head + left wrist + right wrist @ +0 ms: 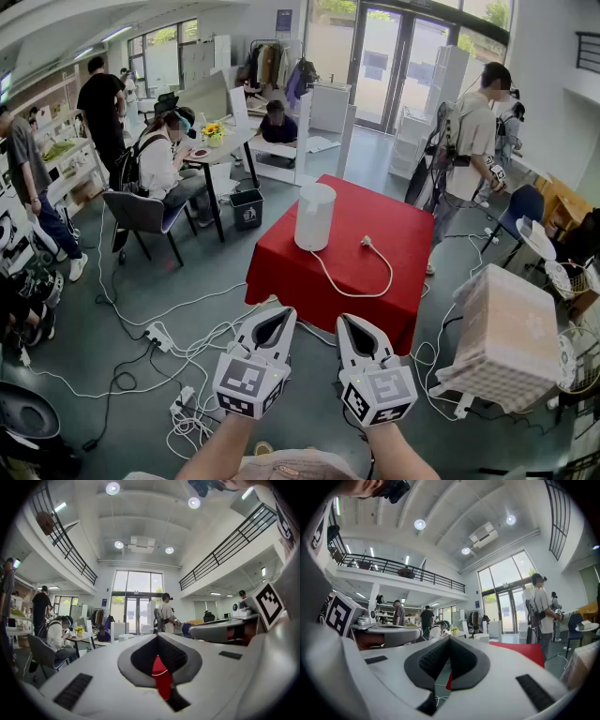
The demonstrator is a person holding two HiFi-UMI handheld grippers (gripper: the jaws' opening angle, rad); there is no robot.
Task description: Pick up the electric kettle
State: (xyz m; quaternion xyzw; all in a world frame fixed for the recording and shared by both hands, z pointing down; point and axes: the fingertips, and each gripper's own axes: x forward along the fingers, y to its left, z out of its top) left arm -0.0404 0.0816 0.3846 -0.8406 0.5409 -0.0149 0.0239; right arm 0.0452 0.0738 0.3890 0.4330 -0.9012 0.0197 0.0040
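Observation:
The white electric kettle (314,217) stands upright on the far left part of a table with a red cloth (375,272). Its white cord (361,286) loops over the cloth and ends in a loose plug (367,242). Both grippers hang side by side before the table's near edge, well short of the kettle. My left gripper (284,314) is shut, with nothing between its jaws. My right gripper (345,321) also has its jaws together and holds nothing. In the left gripper view the kettle's top (125,637) peeks over the left gripper (157,637). It shows likewise (482,637) beyond the right gripper (450,639).
White cables and power strips (159,337) sprawl over the floor to the left of the table. A wrapped box (506,337) stands at the right. A seated person on a chair (141,214) and a bin (247,208) are beyond at left. A standing person (469,150) is at the far right.

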